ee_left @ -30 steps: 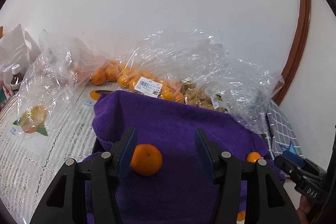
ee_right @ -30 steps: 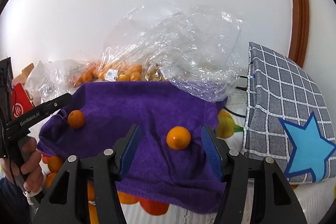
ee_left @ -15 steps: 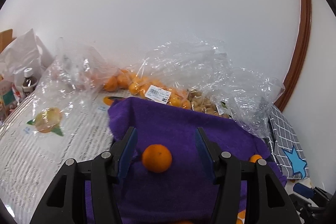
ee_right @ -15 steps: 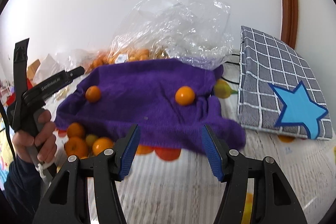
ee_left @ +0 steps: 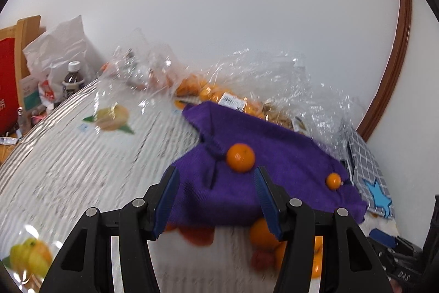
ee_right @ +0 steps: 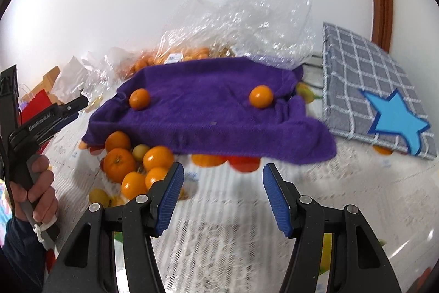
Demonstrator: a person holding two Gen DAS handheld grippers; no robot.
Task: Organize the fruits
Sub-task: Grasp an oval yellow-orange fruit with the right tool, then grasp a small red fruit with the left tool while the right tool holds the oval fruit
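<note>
A purple towel (ee_right: 208, 103) lies spread over a raised heap, with one orange (ee_right: 139, 99) on its left part and another orange (ee_right: 261, 96) on its right. Several loose oranges (ee_right: 129, 164) lie at the towel's front left edge. In the left wrist view the towel (ee_left: 277, 169) carries the same two oranges (ee_left: 240, 157) (ee_left: 333, 181). My left gripper (ee_left: 216, 203) is open and empty, short of the towel; it also shows in the right wrist view (ee_right: 65, 111). My right gripper (ee_right: 222, 199) is open and empty, in front of the towel.
Clear plastic bags of oranges (ee_right: 175, 56) lie behind the towel against the white wall. A grey checked board with a blue star (ee_right: 378, 100) lies at the right. A bottle (ee_left: 72, 78), white bags and a red bag stand at the far left. The tablecloth (ee_left: 82, 155) has printed fruit.
Both grippers have pulled back and up from the towel. Each orange, earlier between the fingers, now lies on the towel beyond them. Loose oranges at the towel's front edge have come into view.
</note>
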